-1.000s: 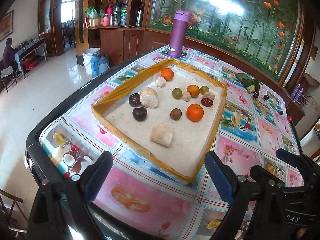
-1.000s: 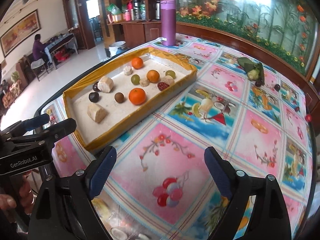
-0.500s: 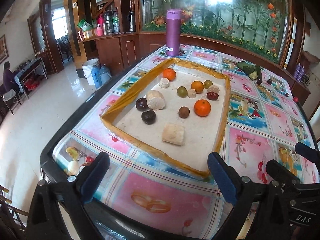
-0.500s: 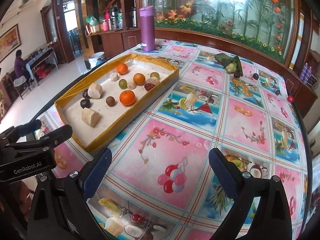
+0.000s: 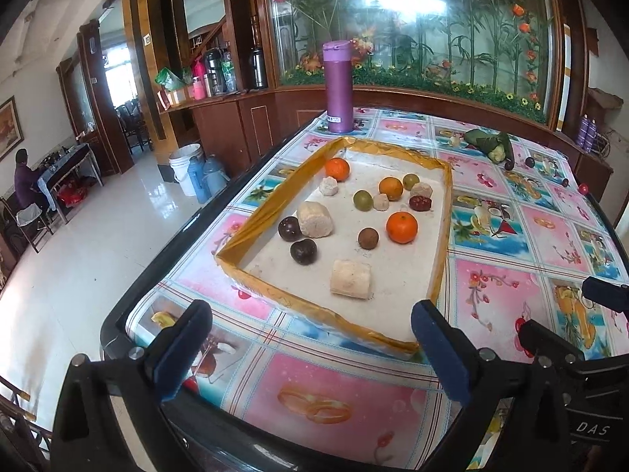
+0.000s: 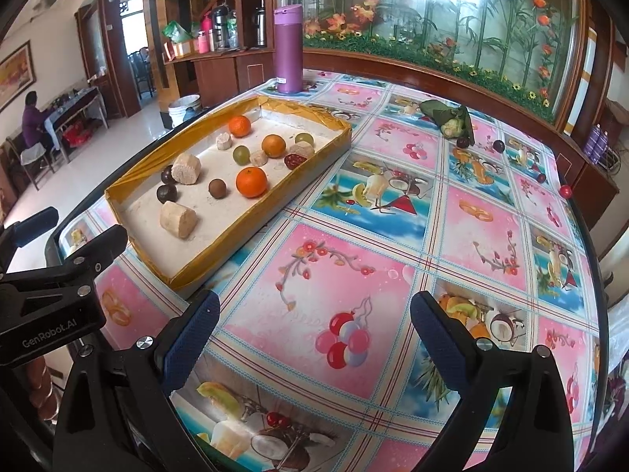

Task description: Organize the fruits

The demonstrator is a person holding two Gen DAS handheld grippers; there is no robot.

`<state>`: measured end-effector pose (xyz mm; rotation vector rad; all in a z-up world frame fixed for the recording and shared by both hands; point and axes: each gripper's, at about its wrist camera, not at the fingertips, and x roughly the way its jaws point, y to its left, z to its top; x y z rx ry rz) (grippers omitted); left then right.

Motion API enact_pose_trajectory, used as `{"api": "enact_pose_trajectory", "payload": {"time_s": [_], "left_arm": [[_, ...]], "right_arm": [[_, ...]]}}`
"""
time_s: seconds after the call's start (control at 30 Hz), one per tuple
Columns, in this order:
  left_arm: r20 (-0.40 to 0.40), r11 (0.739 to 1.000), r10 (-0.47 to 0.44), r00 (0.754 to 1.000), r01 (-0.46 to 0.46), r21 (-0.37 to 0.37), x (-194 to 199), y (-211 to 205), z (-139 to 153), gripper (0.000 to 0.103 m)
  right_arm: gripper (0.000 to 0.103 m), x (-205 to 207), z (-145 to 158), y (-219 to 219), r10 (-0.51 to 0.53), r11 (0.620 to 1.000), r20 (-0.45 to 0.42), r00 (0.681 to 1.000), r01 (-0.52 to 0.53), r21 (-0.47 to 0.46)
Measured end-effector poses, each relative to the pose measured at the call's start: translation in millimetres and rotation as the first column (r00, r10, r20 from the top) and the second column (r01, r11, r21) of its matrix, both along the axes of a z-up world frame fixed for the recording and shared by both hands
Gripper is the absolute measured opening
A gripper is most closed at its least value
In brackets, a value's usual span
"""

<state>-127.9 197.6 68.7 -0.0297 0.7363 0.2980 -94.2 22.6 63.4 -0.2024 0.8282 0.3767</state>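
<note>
Purple flask [image 5: 337, 87], fruit-patterned pink tablecloth [image 6: 393, 259]

I see a table [image 5: 326, 397] covered with a pink-and-blue fruit-print cloth. Behind it a wide glass panel [image 5: 424, 23] shows bamboo and orange flowers, with glare from a light. Left of it stand dark wooden cabinets [image 5: 232, 129] carrying flasks. The white tiled floor [image 5: 78, 259] is glossy. A person [image 5: 24, 187] sits at a far desk.
</note>
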Motion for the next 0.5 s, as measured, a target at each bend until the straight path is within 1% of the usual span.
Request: {"api": "enact_pose_trajectory", "payload": {"time_s": [0.17,0.33,0.43,0.5], "left_arm": [[-0.022,0.999,-0.013,1.000,0.012,-0.047,0,6,-3,0.102],[-0.003,0.994,-0.007,1.000,0.007,-0.110,-3,17,-3,0.102],[-0.006,0.992,-0.005,1.000,0.005,-0.124,-2,22,-4,0.102],[-0.027,0.991,-0.009,1.000,0.005,-0.134,0,23,-6,0.102]], "right_arm": [[0.098,-2,-2,1,0.001,1.000,-0.006,1.000,-0.001,-0.002],[0.098,-3,-2,1,0.000,1.000,-0.007,1.000,0.000,0.000],[0.098,-3,-2,1,0.000,1.000,-0.008,1.000,0.000,-0.003],[0.098,-4,-3,1,0.000,1.000,-0.009,1.000,0.000,-0.002]]}}
